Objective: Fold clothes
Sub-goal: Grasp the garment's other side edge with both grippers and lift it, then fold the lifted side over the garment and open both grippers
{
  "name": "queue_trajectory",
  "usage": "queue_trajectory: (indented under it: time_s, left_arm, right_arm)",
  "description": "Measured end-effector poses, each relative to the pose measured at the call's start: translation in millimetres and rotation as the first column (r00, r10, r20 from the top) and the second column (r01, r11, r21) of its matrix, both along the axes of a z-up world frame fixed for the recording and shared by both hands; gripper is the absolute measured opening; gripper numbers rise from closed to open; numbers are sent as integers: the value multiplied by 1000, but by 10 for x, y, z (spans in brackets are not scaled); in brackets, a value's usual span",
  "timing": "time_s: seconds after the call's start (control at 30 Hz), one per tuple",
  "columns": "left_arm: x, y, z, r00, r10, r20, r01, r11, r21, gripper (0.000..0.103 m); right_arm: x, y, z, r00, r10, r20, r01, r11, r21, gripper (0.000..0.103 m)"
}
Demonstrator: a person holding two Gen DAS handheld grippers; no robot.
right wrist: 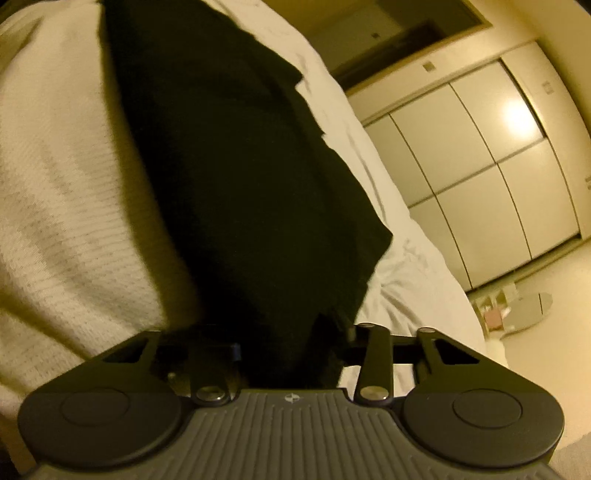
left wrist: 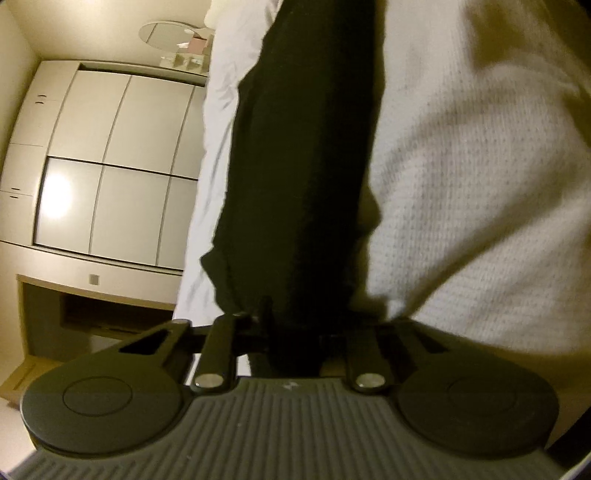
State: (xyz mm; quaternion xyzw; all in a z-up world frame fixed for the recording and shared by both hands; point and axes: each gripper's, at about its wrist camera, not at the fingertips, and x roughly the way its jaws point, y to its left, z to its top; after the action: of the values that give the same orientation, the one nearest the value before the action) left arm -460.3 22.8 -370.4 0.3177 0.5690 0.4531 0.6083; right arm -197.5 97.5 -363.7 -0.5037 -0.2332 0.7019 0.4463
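A black garment runs forward from my left gripper, whose jaws are closed on its edge; the cloth hides the fingertips. In the right wrist view the same black garment stretches away from my right gripper, which is also shut on a bunched edge of it. The garment hangs over a white bed sheet. A white waffle-knit cloth fills the side of each view right beside the black garment; I cannot tell whether it is a person's top or a loose garment.
A pale wardrobe with sliding doors stands beyond the bed and reflects a lamp. A round mirror-like disc with small items beside it is at the wall. Both views are tilted sideways.
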Motion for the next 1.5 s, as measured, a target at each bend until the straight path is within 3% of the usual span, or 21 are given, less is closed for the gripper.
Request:
queue_trajectory:
  time_s: [0.17, 0.27, 0.43, 0.67, 0.77, 0.83, 1.0, 1.03, 1.1, 1.13, 1.17, 1.2, 1.33, 1.5]
  left_arm:
    - [-1, -12, 306, 992, 41, 119, -38, 999, -25, 11]
    - [4, -3, 584, 977, 60, 203, -57, 998, -21, 11]
    - [45, -306, 959, 962, 64, 265, -64, 998, -9, 10]
    - [44, -994, 1108, 943, 105, 315, -92, 994, -59, 10]
    - [102, -1046, 875, 955, 108, 276, -99, 994, -49, 11]
    - [146, -994, 662, 967, 96, 236, -90, 995, -37, 13]
    - [109, -897, 280, 994, 64, 89, -68, 997, 44, 24]
    - [100, -875, 219, 996, 60, 63, -63, 996, 57, 25]
    - [90, -841, 107, 999, 37, 10, -38, 997, 73, 23]
    - [85, -837, 94, 1000, 26, -1, -26, 997, 67, 15]
    - [80, -831, 91, 1000, 16, -7, -16, 998, 60, 14]
    - [71, -815, 161, 1000, 20, 23, -21, 999, 50, 13]
    - [13, -712, 583, 990, 26, 141, -29, 999, 16, 13]
    - [-81, -482, 1194, 967, 8, 255, -8, 1000, -2, 13]
  right_arm:
    - [16, 7, 105, 999, 34, 17, -34, 999, -26, 10]
    - [56, -15, 326, 999, 38, -17, -39, 998, -47, 9]
    - [136, -251, 766, 995, 56, -77, -62, 995, -77, 9]
    - [274, -912, 840, 993, 55, -108, -71, 986, -150, 9]
    - [324, -1174, 847, 991, 53, -119, -74, 982, -175, 8]
    - [279, -1152, 634, 994, 47, -101, -62, 987, -146, 8]
    - [149, -1143, 110, 995, 84, 51, -84, 996, 2, 28]
    - [138, -1130, 61, 995, 84, 62, -85, 996, 15, 34]
    - [121, -1098, -38, 989, 96, 114, -101, 994, 37, 35]
    - [118, -1080, -58, 987, 102, 128, -108, 993, 41, 33]
    - [139, -1058, 32, 989, 105, 101, -108, 994, 18, 19]
    - [160, -1036, 121, 991, 109, 73, -109, 994, -4, 13]
    - [244, -943, 488, 993, 114, -41, -117, 989, -95, 10]
    - [405, -596, 1247, 970, 100, -221, -156, 954, -255, 9]
